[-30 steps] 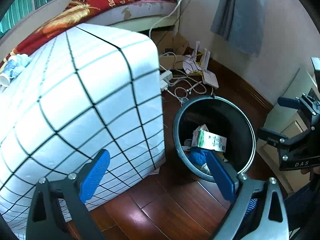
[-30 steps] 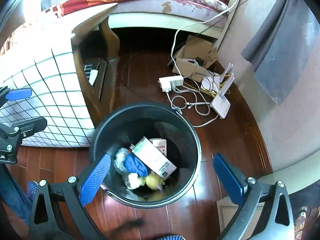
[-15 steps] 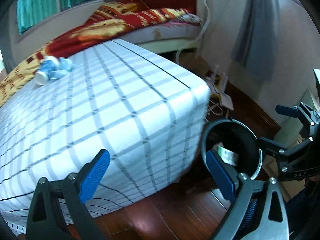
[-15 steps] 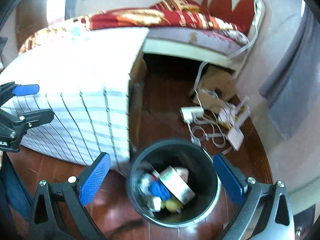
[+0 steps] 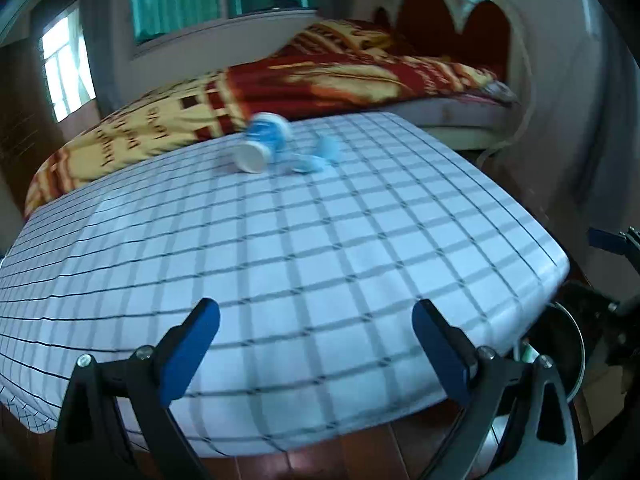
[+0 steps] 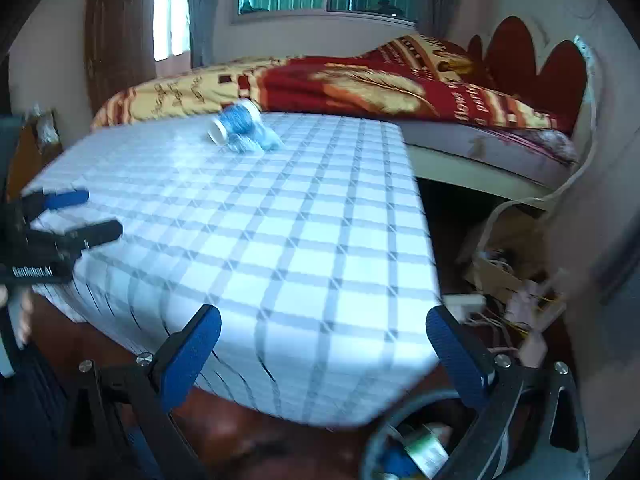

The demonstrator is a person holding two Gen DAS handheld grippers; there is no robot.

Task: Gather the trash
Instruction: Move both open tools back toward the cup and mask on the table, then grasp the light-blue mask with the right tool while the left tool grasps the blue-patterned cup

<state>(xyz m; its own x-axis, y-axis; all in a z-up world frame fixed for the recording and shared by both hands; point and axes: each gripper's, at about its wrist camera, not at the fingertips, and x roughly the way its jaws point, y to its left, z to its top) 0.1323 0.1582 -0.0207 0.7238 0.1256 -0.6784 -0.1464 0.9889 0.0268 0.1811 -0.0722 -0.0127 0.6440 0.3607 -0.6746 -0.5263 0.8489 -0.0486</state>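
Note:
A crushed blue-and-white plastic bottle (image 5: 264, 142) with crumpled blue bits beside it (image 5: 316, 160) lies at the far side of the checked tablecloth (image 5: 304, 264); it also shows in the right wrist view (image 6: 236, 124). My left gripper (image 5: 316, 348) is open and empty above the table's near edge. My right gripper (image 6: 324, 352) is open and empty over the table's near corner. The black trash bin (image 6: 404, 452), holding trash, stands on the floor below the right gripper; its rim shows in the left wrist view (image 5: 576, 344).
A bed with a red and yellow blanket (image 5: 320, 76) stands behind the table. Cables, a power strip and cardboard (image 6: 508, 276) lie on the wooden floor to the right. The left gripper shows at the left of the right wrist view (image 6: 64, 220).
Both grippers have tilted up and away from the bin. The views have swung from the bin and floor to the tabletop and the bottle on it. Both stay open.

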